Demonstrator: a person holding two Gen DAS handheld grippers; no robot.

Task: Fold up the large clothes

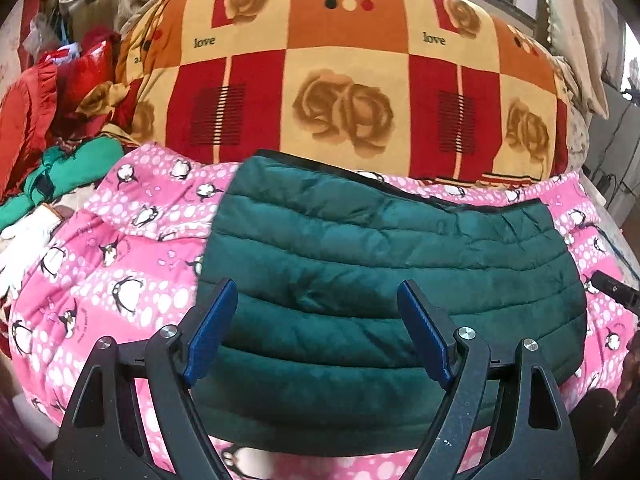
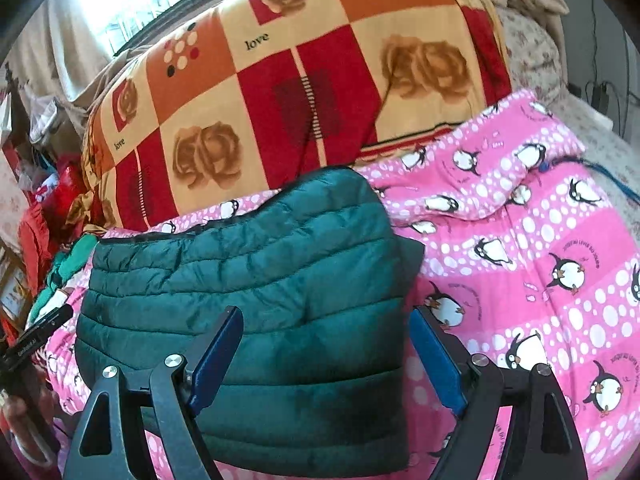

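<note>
The word "love" is printed on the checked rose blanket (image 1: 344, 80).

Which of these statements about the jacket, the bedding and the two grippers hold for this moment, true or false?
1. The green quilted jacket lies folded on the pink penguin blanket. True.
2. The left gripper is clamped on the jacket. False: its jaws stand open with nothing pinched between them.
3. The right gripper holds a red garment. False: it is open and holds nothing.
4. A checked blanket with roses lies beyond the jacket. True.
5. The jacket is bright yellow. False: it is dark green.
</note>
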